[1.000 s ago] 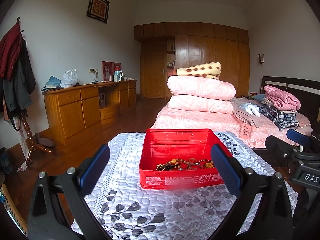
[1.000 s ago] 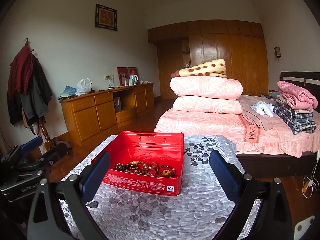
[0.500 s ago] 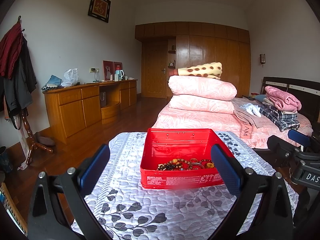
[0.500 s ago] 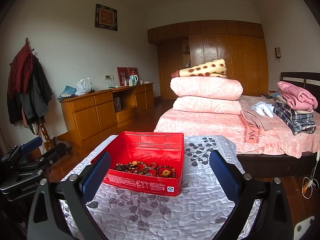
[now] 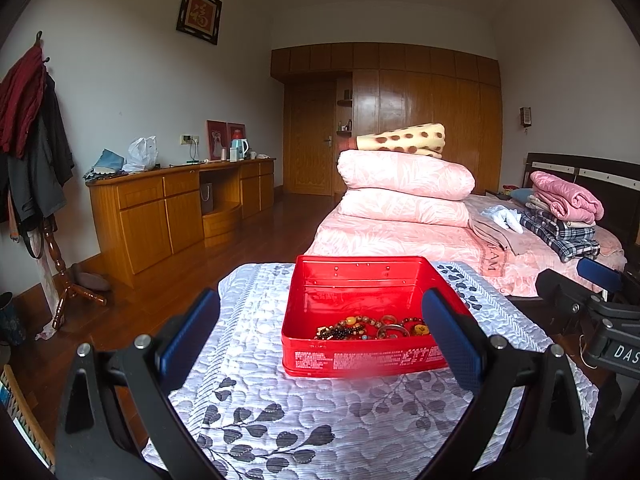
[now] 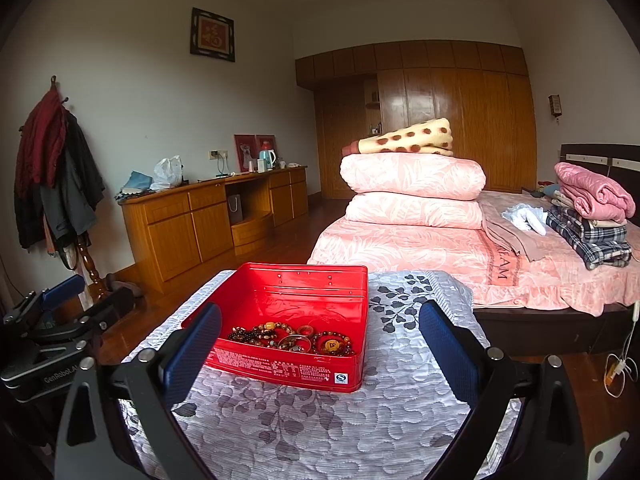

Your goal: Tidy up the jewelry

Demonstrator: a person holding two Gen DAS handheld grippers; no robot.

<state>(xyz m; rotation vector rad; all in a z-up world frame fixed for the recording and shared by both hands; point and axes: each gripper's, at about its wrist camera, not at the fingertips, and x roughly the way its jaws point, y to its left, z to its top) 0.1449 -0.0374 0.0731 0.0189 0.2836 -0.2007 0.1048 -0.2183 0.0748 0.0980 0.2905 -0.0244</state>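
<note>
A red tin box (image 5: 360, 320) is sitting open-topped on a surface covered by a white quilted cloth with grey leaf print (image 5: 280, 420). Inside it, gathered against the near wall, a tangle of beaded bracelets (image 6: 292, 336) is lying on the bottom: dark brown beads at the left, amber and mixed beads in the middle, a metal ring-shaped piece among them, and a beaded loop with a yellow charm at the right. The rest of the box floor is showing bare red.

The left claw (image 5: 320, 344) is hovering above the cloth just short of the box, its blue-padded fingers (image 5: 192, 328) standing wide apart and gripping nothing; the box's near wall is showing between them. The right claw (image 6: 320, 352) is likewise hanging over the cloth with its pads spread wide and empty, the box lying between them and toward the left pad. Each claw is appearing at the edge of the other's view, on opposite sides of the surface.

Beyond the surface, a bed with pink bedding (image 6: 420, 248) is carrying stacked folded quilts, and a wooden sideboard (image 5: 180, 208) is standing along the left wall.
</note>
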